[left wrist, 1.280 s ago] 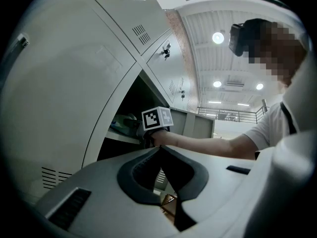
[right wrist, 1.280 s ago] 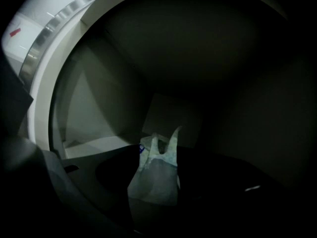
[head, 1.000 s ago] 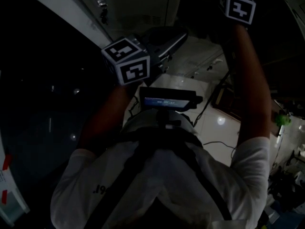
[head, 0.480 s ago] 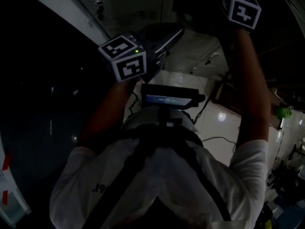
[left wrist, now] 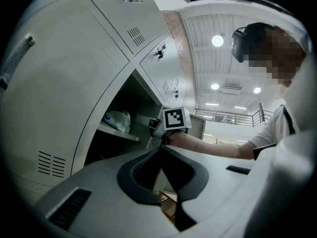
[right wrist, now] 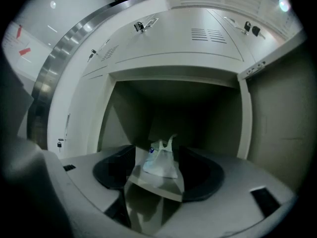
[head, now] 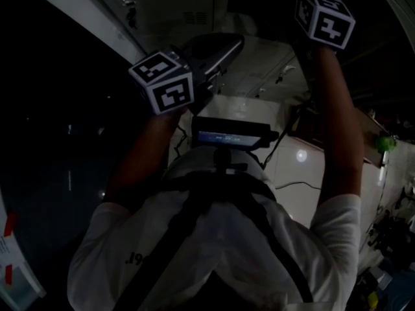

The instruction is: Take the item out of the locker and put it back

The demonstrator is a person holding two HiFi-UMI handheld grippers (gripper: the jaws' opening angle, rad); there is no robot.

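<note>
Bag sits on the shelf inside the open locker, untouched and the only content visible there. Over the last second both tools only drifted slightly, so no grasp yet. Right tool at locker mouth, jaws apart, lined up on bag. Left tool outside locker, jaws together, empty.

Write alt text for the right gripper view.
A white plastic bag lies on a shelf inside an open locker compartment, seen between the parted jaws of the right gripper, which are not clamped on it. Shut locker doors with vents sit above.
</note>
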